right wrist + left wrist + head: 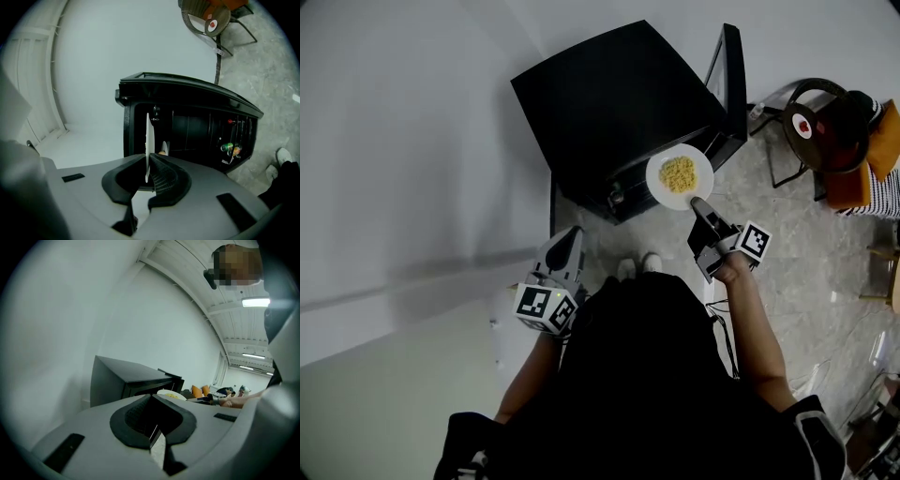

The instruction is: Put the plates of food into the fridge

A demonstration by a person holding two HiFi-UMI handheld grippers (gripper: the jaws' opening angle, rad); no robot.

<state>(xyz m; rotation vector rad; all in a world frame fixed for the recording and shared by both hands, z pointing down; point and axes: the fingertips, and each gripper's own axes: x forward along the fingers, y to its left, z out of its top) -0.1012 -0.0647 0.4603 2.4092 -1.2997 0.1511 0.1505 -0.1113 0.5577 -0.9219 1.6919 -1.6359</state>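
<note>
A white plate [679, 176] of yellow noodles hangs level in front of the open black fridge [609, 103], just at its opening. My right gripper [703, 211] is shut on the plate's near rim. In the right gripper view the plate [147, 136] shows edge-on between the pads of that gripper [149, 161], with the fridge's dark inside [187, 126] right behind it. My left gripper [569, 242] points at the fridge's left front corner, shut and holding nothing. From the left gripper [152, 406] the fridge [122, 380] and the plate [169, 393] lie ahead.
The fridge door [731, 84] stands open to the right, with cans [230, 149] on its shelf. A white wall [412, 141] runs along the left. A round dark chair [814, 122] and a seated person in stripes [874, 192] are at the far right.
</note>
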